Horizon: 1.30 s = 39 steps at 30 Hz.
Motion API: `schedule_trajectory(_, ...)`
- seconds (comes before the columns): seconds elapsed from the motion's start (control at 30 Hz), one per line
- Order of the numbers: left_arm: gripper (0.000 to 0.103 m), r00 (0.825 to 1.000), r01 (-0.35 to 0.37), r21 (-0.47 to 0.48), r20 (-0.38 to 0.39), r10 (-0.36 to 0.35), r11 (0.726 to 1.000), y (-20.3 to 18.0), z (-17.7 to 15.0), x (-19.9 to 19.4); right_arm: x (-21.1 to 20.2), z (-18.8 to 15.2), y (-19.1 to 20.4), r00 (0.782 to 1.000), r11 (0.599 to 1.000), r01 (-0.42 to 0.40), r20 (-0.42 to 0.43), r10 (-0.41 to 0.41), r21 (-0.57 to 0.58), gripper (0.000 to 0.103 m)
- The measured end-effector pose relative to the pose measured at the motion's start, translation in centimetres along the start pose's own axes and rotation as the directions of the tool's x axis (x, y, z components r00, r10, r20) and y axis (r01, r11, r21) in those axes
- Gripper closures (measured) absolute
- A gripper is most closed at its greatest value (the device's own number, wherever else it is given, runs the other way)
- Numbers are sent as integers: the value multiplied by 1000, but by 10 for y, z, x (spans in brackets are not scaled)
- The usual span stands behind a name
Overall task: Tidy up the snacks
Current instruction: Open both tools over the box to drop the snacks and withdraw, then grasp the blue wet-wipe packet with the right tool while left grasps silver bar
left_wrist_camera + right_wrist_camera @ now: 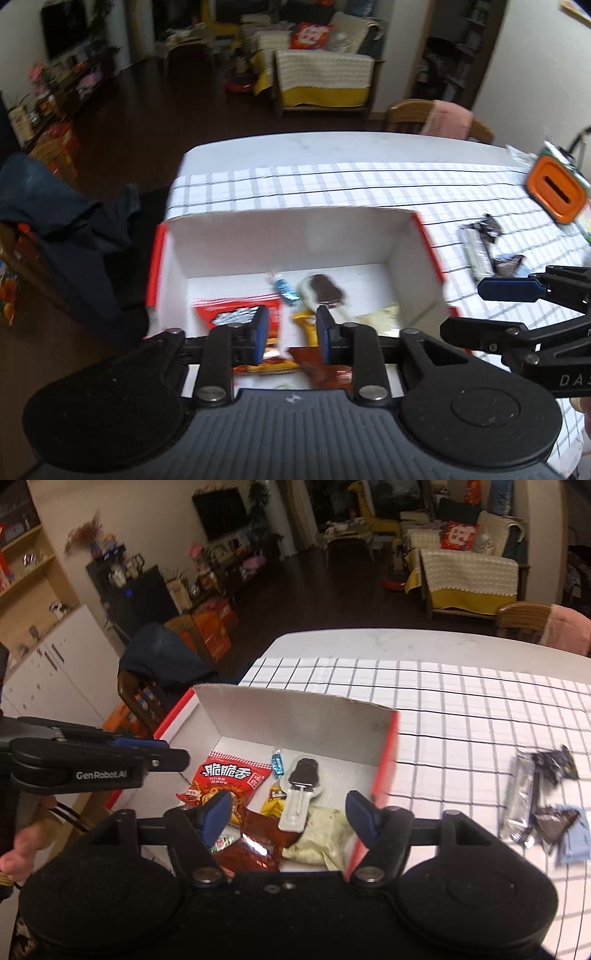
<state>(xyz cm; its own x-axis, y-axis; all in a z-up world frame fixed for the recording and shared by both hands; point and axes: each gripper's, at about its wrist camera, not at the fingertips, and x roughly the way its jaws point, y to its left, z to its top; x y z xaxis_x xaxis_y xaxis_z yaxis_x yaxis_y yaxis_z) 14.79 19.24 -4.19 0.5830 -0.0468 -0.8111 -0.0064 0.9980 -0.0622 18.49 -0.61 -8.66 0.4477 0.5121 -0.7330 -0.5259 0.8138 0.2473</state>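
A white box with red sides [288,236] [295,716] stands on the checked tablecloth. In it lie a red snack bag [225,779] [236,310], a small blue candy [277,764] [286,290], a chocolate lollipop in a white tray [301,790] [325,291], a yellow packet [273,801], a brown-red packet [255,849] and a pale packet [321,838]. My left gripper [290,332] is open and empty over the box's near edge. My right gripper [288,816] is open and empty over the box's near right part. Loose snacks [539,801] [484,243] lie on the cloth right of the box.
An orange device [556,192] sits at the table's far right. A chair draped with dark clothing [66,221] [162,664] stands left of the table, a wooden chair with a pink towel [546,624] behind it. The checked tablecloth [461,709] stretches behind the box.
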Motion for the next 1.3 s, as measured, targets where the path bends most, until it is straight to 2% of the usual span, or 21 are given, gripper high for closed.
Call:
schedule_trajectory(0.07,69,1000,25,32,8,-25,999,-15,1,-3,-13,-8,-5,1000,1000,12,22,-13,26,29)
schedule_trajectory(0.13,51,998,54,59,16,-55,997,-30,3,-6,-25,-15,-12,999,998,29,43,-31,54,29)
schedule_trajectory(0.2,44,996,84,85,31,-86,993,-46,5,-7,-37,-23,-21,996,995,51,63,-56,82,27)
schedule_trajectory(0.27,44,993,112,116,33,-117,987,-63,7,-6,-47,-30,-30,994,991,70,77,-80,118,27)
schedule_trajectory(0.3,43,991,126,129,32,-132,984,-73,7,-5,-54,-35,-36,992,988,81,84,-92,135,23)
schedule_trajectory(0.4,36,984,167,166,37,-176,972,-100,8,-3,-72,-49,-53,984,975,123,106,-145,187,20)
schedule_trajectory(0.57,30,971,225,230,31,-238,947,-144,11,5,-95,-70,-83,969,945,175,124,-215,277,15)
schedule_trajectory(0.77,27,960,270,273,-4,-279,923,-191,9,20,-114,-93,-119,953,907,216,124,-276,363,14)
schedule_trajectory(0.9,22,957,281,273,-12,-289,920,-210,9,28,-122,-105,-142,943,886,239,124,-310,397,5)
schedule_trajectory(1.13,19,958,278,268,-10,-286,922,-238,9,42,-127,-114,-176,936,874,255,123,-331,413,3)
schedule_trajectory(1.3,19,962,269,246,-24,-271,931,-256,13,58,-129,-116,-197,937,880,262,113,-330,396,2)
